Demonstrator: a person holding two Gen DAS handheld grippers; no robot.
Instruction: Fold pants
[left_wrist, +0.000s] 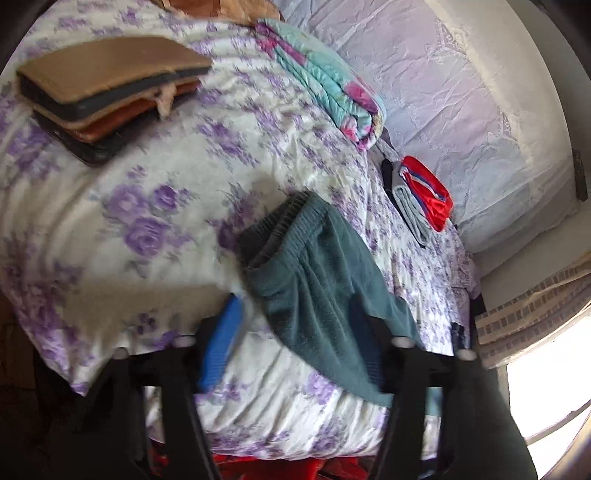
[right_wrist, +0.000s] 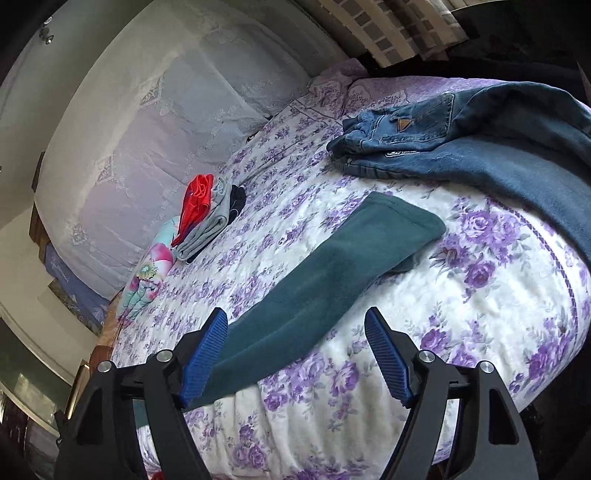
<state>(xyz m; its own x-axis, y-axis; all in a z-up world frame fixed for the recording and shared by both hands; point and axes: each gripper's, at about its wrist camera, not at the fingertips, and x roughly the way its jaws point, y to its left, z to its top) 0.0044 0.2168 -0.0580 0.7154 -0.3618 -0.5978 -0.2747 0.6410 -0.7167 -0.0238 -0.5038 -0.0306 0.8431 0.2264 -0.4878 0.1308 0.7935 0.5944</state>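
Left gripper (left_wrist: 295, 343): spread wide, nearest the camera, straddling the waist end of the teal pants (left_wrist: 325, 280); its right pad is hidden behind cloth, and contact cannot be told
Right gripper (right_wrist: 295, 354): spread wide over the leg part of the pants, left pad (right_wrist: 205, 354) just beside the cloth's edge, right pad over bare sheet
Risk: judged, a pinch taking only the top layer would leave the legs misaligned; a pad catching the floral bedsheet (right_wrist: 480, 295) would drag bedding into the fold
Risk, second: the near part of the pants lies close to the mattress edge, so a loose hold could let it slide off
Pants, look: soft teal knit, ribbed elastic waistband (left_wrist: 280, 218), legs laid long toward the hem (right_wrist: 417, 221), lightly wrinkled, not yet folded across
Pants, place: near middle of the bed
Farther right: blue jeans (right_wrist: 461, 147), heaped
Farther left: small folded stack (right_wrist: 210, 214), red on top
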